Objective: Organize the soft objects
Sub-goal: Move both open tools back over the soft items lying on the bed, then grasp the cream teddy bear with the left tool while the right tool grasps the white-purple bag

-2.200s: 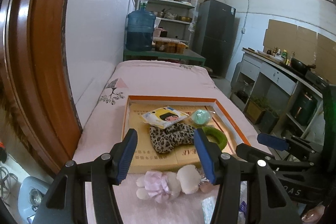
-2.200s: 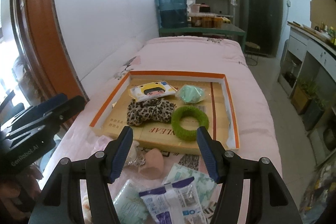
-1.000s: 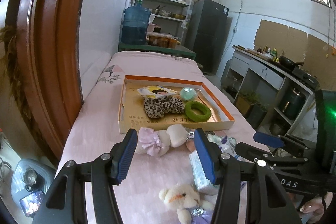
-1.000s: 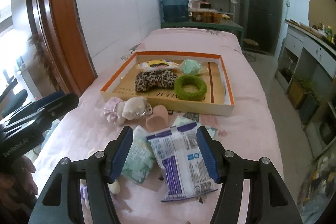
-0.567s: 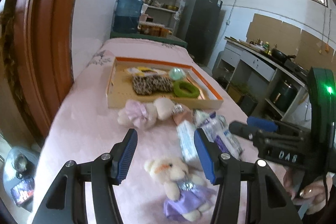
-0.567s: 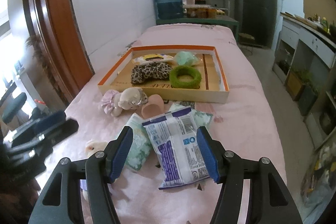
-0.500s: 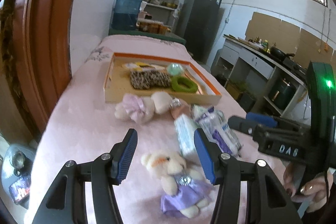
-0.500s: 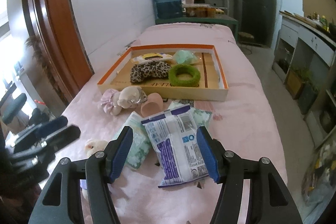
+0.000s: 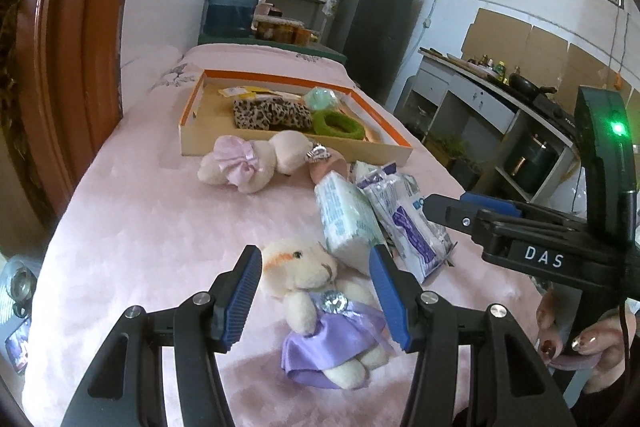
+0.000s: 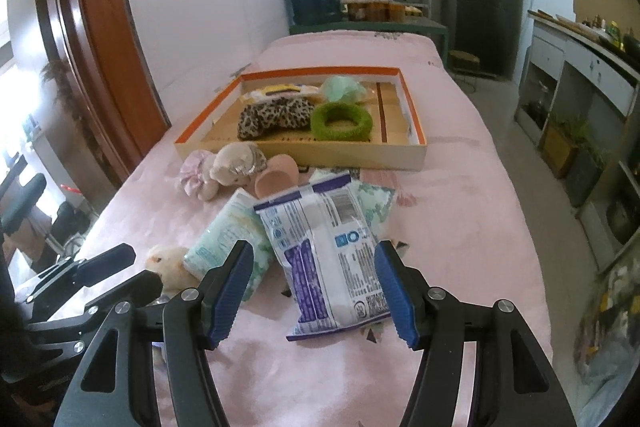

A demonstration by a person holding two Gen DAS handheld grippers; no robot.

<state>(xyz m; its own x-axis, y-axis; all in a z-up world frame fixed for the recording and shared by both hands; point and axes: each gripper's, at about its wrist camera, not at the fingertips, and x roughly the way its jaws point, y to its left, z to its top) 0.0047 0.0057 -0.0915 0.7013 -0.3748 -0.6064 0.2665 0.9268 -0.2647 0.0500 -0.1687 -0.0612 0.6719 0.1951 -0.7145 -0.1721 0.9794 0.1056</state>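
With both your left gripper (image 9: 316,289) and right gripper (image 10: 314,291) released and empty, the teddy bear (image 9: 320,301) lying on the bed (image 9: 140,227) between the left jaws sits just beside the tissue pack (image 9: 346,223), so a careless close could snag both.

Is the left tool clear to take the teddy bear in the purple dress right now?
Probably yes. The left tool stands open and empty, with the teddy bear lying between its fingers, nothing on top. The tissue pack lies close beside its head.
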